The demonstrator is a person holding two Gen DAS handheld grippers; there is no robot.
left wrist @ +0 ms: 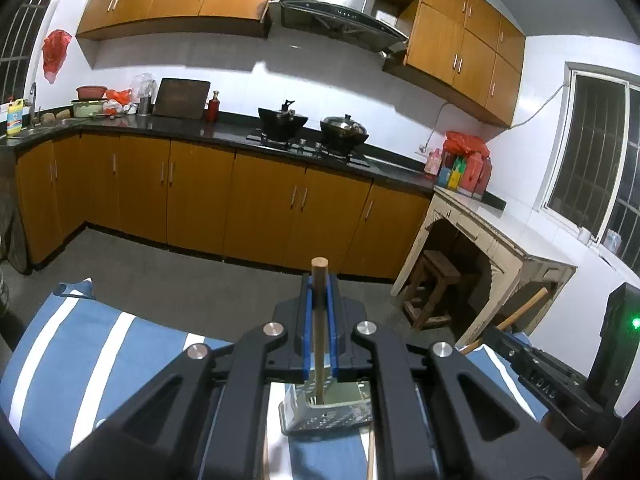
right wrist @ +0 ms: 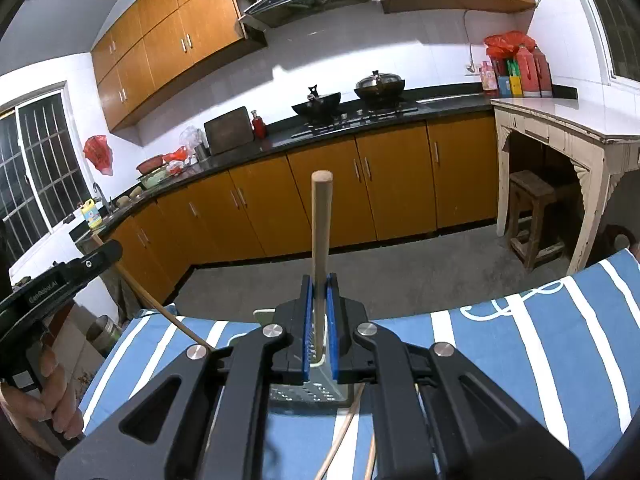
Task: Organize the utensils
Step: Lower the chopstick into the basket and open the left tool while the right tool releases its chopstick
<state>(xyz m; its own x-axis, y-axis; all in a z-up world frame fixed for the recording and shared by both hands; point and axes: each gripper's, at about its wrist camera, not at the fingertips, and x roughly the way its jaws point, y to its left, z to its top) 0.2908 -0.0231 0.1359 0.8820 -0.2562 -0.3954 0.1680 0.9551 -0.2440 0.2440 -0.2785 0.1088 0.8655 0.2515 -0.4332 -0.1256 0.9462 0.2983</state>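
Note:
In the left wrist view my left gripper (left wrist: pixel 319 284) is shut on a thin wooden stick (left wrist: pixel 319 268) held upright. Its lower end sits inside a perforated metal utensil holder (left wrist: pixel 324 416) on the blue striped cloth (left wrist: pixel 100 360). In the right wrist view my right gripper (right wrist: pixel 319 284) is shut on a longer wooden handle (right wrist: pixel 321 220), also upright. That handle's lower end drops into the same kind of perforated holder (right wrist: pixel 308 394). Loose pale sticks (right wrist: pixel 340 440) lie on the cloth under the gripper. The left gripper's body (right wrist: pixel 80 268) shows at the left edge, gripped by a hand (right wrist: pixel 48 392).
Beyond the clothed table (right wrist: pixel 520 340) lies grey floor, then orange cabinets under a black counter (left wrist: pixel 224 132) with two woks (left wrist: pixel 344 130) on a stove. A white side table (left wrist: pixel 500 240) with a wooden stool (left wrist: pixel 436 280) under it stands to the right.

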